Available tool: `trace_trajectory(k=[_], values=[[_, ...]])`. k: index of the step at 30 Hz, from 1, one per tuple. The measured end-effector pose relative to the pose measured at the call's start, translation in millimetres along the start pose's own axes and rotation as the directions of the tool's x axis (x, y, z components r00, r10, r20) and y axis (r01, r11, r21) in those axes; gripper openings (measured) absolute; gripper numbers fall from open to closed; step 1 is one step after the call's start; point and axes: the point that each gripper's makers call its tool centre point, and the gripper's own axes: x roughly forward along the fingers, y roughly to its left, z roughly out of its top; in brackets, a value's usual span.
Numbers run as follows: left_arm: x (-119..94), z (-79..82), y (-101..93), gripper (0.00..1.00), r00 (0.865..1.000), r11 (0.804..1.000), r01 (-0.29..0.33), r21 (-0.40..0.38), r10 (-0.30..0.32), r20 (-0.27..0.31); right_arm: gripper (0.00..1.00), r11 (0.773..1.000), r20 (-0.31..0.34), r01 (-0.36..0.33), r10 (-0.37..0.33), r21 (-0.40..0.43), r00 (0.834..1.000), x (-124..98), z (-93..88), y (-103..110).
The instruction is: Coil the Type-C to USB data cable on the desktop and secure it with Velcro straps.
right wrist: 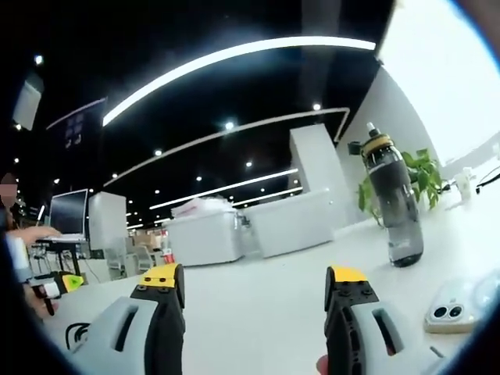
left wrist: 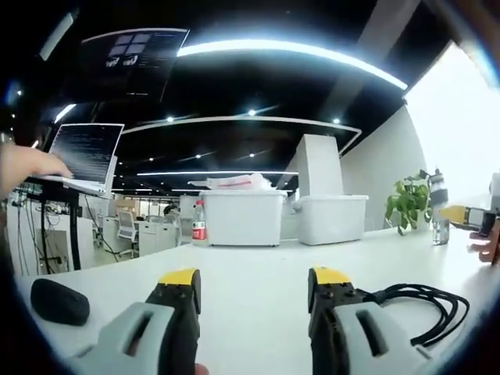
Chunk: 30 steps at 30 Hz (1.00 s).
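Observation:
The black data cable (left wrist: 428, 306) lies in loose loops on the white desktop (left wrist: 250, 269), just right of my left gripper's right jaw. My left gripper (left wrist: 255, 277) is open, held low over the desk with nothing between its yellow-tipped jaws. My right gripper (right wrist: 254, 275) is also open and empty above the desk. In the left gripper view the right gripper (left wrist: 467, 216) comes in at the far right edge with a hand (left wrist: 489, 247) behind it. In the right gripper view the left gripper (right wrist: 56, 284) shows small at the left, with a bit of black cable (right wrist: 73, 335) below it.
A black mouse (left wrist: 58, 301) lies at the desk's left. A dark water bottle (right wrist: 394, 201) stands at the right, with a phone (right wrist: 453, 308) near it. White bins (left wrist: 242, 216), a small red-labelled bottle (left wrist: 198, 223) and a plant (left wrist: 406, 205) stand further back. A person's hand (left wrist: 27, 167) rests by a raised laptop (left wrist: 84, 154).

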Motion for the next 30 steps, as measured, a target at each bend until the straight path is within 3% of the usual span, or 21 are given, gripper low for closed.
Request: trace_trajectory(k=[30], values=[[-0.8,-4.6,-2.2,0.56,1.000,1.000,0.005,0.018,-0.004,-0.028,0.66,1.000,-0.047,0.015,-0.015,0.003,0.999,-1.6,-8.1,-5.1]])
